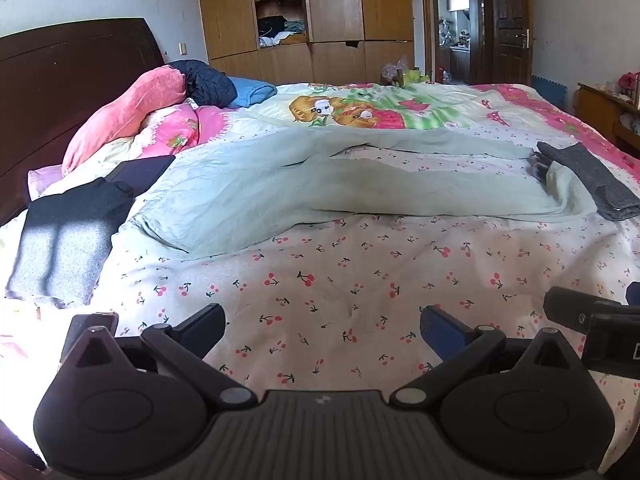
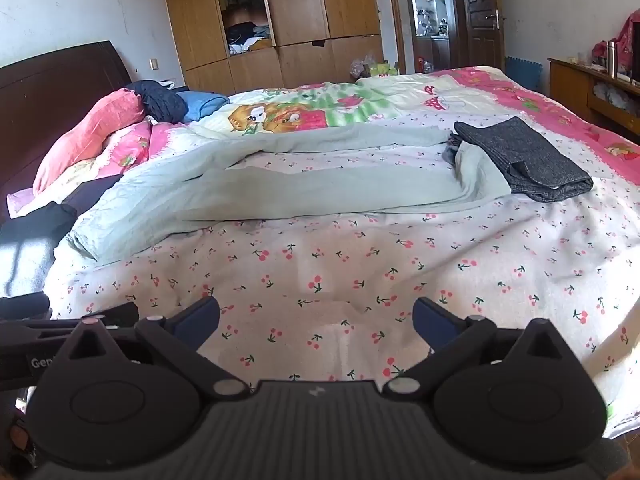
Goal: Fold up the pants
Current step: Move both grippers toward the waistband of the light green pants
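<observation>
Pale green pants (image 1: 280,188) (image 2: 288,184) lie spread flat across the bed, waistband at the left, both legs running to the right and parted in a narrow V. My left gripper (image 1: 322,330) hovers over the cherry-print sheet well short of the pants, open, nothing between its fingers. My right gripper (image 2: 316,320) hangs likewise over the sheet in front of the pants, open and empty. In the left wrist view, part of the right gripper's body (image 1: 592,328) shows at the right edge.
A folded dark grey garment (image 2: 524,160) (image 1: 592,180) lies on the leg ends at the right. A grey folded garment (image 1: 60,248) and a dark one (image 1: 140,172) lie at the left. Pink pillow (image 1: 124,116), headboard (image 1: 60,88), wardrobe (image 1: 320,12) behind, wooden cabinet (image 2: 592,84) at right.
</observation>
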### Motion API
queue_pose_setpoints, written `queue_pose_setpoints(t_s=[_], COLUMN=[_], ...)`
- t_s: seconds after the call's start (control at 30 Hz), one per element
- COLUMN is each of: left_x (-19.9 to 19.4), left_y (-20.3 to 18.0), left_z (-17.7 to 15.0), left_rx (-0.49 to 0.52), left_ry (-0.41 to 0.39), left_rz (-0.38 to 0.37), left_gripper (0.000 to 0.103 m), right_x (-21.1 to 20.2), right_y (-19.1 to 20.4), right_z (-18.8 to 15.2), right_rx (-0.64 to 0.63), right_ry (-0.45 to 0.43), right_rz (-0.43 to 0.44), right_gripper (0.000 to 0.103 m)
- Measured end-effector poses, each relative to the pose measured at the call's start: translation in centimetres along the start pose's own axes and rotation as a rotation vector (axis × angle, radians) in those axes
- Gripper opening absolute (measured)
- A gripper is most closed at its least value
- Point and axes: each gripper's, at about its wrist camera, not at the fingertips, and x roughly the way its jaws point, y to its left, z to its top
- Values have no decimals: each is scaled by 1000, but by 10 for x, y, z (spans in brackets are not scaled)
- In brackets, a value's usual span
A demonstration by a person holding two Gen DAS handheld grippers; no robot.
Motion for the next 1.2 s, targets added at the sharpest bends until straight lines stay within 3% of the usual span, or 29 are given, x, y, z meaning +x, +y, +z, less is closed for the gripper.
queue_pose_setpoints(t_s=[0.53,0.73,1.0,1.2], left_x=[0,13,57,117], left_y=[2,-1,-32,-72], left_z=[0,6,40,79], left_rx=[-5,-39,42,103], left_ry=[-27,-33,-18,-19], left_rz=[-49,-115,-179,-296], left_gripper=[103,103,103,103], right_x=[7,20,61,122], right_y=[0,-15,-73,-145], right_z=[2,10,50,80], right_rx=[-13,28,144,299], right_ry=[24,39,14,32], right_rz=[-19,-34,-114,-213], right_gripper=[102,102,99,90])
